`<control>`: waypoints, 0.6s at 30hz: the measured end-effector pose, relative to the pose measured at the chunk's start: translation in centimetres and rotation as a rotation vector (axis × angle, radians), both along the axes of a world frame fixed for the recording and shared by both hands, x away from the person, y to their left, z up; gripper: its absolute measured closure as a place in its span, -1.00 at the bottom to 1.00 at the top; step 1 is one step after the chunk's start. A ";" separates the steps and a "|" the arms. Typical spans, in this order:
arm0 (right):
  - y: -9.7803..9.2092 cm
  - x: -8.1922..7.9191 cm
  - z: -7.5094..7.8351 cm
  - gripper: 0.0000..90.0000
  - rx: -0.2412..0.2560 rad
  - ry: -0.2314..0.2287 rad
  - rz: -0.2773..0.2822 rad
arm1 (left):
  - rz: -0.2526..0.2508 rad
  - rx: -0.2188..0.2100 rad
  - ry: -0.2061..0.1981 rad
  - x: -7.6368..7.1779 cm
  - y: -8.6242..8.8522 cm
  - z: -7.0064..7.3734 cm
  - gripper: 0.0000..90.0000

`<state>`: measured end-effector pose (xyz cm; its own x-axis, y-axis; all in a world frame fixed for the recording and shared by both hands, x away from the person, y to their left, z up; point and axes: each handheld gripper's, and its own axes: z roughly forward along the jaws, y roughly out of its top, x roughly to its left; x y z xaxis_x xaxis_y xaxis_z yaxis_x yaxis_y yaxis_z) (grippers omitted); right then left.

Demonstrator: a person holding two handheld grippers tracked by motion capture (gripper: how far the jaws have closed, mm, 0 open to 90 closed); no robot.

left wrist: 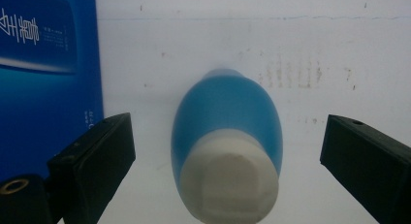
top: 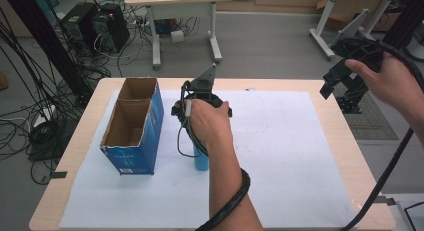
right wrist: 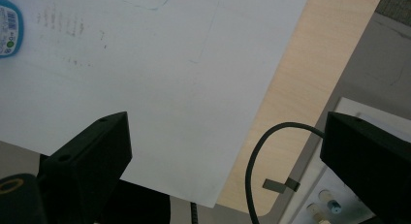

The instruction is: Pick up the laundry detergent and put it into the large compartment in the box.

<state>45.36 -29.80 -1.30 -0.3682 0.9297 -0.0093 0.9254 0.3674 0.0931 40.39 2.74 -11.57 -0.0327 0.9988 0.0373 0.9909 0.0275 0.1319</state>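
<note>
In the high view, the left gripper [top: 199, 108] hangs over the middle of the white sheet [top: 280, 141] that covers the table [top: 350, 146]. The hand on it hides most of a blue bottle [top: 201, 162], which stands just right of the open blue cardboard box [top: 134, 125].

The left gripper view adds what the hand covers. The blue bottle [left wrist: 227, 141] stands upright on the sheet with its white cap [left wrist: 231, 180] towards the camera. Both fingers [left wrist: 94, 158] are spread wide on either side of it, with clear gaps and no contact. The box's printed blue wall [left wrist: 46, 83] fills the left edge, close to the bottle.

The right gripper [top: 339, 80] is held in the air past the table's right edge, well apart from the bottle. Its own view looks down on the sheet's corner, the wooden table edge [right wrist: 291, 103] and a black cable [right wrist: 257, 161]. Its fingers [right wrist: 92, 156] are parted and hold nothing. At the top left corner is a labelled blue edge [right wrist: 8, 27], perhaps the bottle; I cannot tell for sure.
</note>
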 end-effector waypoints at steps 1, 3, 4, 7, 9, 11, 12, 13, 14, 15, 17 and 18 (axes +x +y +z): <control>0.1 0.0 -0.1 -0.90 -0.001 0.002 0.001 | 0.001 -0.001 0.001 0.0 0.0 -0.2 -0.87; 0.1 0.1 -0.1 -0.90 -0.003 0.005 0.001 | 0.002 -0.001 0.003 0.0 0.0 -0.3 -0.87; 0.1 0.1 -0.2 -0.90 -0.003 0.005 0.001 | 0.000 -0.001 0.002 0.0 -0.1 -0.4 -0.87; 0.2 0.1 -0.2 -0.90 -0.001 0.004 0.002 | -0.009 -0.001 0.008 0.2 -0.2 -0.9 -0.87; 0.2 0.1 -0.2 -0.90 -0.003 0.004 0.003 | -0.008 0.001 0.009 0.2 -0.2 -1.0 -0.86; 0.1 0.1 -0.2 -0.91 -0.006 0.001 0.000 | -0.008 0.000 0.014 0.3 -0.2 -1.2 -0.86; 0.1 0.1 -0.2 -0.91 -0.005 0.002 -0.001 | -0.006 0.002 0.015 0.3 -0.2 -1.2 -0.85; 0.1 0.1 -0.2 -0.91 -0.005 0.002 -0.001 | -0.005 0.002 0.014 0.2 -0.2 -1.3 -0.85; 0.0 0.1 -0.2 -0.90 -0.005 0.000 -0.003 | -0.004 0.005 0.009 0.1 -0.2 -1.4 -0.83; 0.0 0.1 -0.2 -0.90 -0.005 -0.001 -0.003 | -0.003 0.005 0.011 0.1 -0.2 -1.4 -0.82; 0.0 0.1 -0.2 -0.90 -0.005 0.000 -0.004 | -0.006 0.006 0.013 0.1 -0.1 -1.4 -0.82; -0.1 0.1 -0.2 -0.90 -0.004 0.000 -0.004 | -0.005 0.007 0.012 0.1 -0.1 -1.4 -0.82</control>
